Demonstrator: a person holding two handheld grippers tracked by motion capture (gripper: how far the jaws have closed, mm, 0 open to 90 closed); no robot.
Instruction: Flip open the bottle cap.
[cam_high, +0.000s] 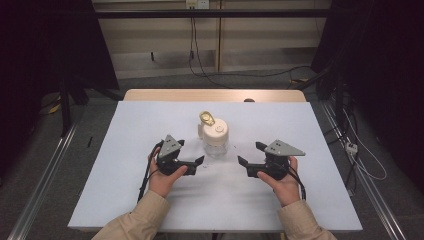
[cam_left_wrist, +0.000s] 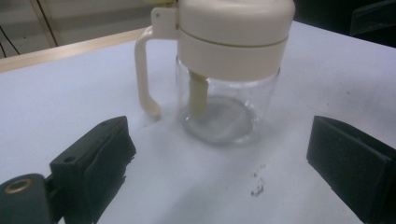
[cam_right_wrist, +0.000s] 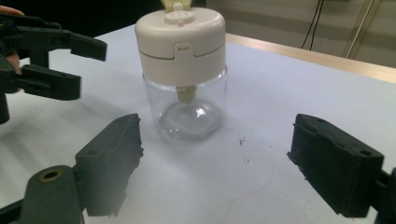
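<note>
A small clear glass jar (cam_high: 216, 145) with a cream lid, a cream side handle and a yellowish tab on top stands upright in the middle of the white table (cam_high: 125, 190). It looks empty. My left gripper (cam_high: 192, 152) lies just left of it, jaws open and pointing at it without touching. My right gripper (cam_high: 250, 153) mirrors it on the right, also open and clear of the glass. In the left gripper view the jar (cam_left_wrist: 224, 70) stands beyond the gap of the left gripper (cam_left_wrist: 219, 172). In the right gripper view the jar (cam_right_wrist: 182, 70) stands ahead of the right gripper (cam_right_wrist: 222, 163).
A few dark specks (cam_left_wrist: 256, 186) lie on the white sheet near the jar. The wooden table edge (cam_high: 215, 95) runs along the far side. Cables (cam_high: 200, 65) trail on the floor behind. The left gripper (cam_right_wrist: 51, 60) shows at the upper left of the right gripper view.
</note>
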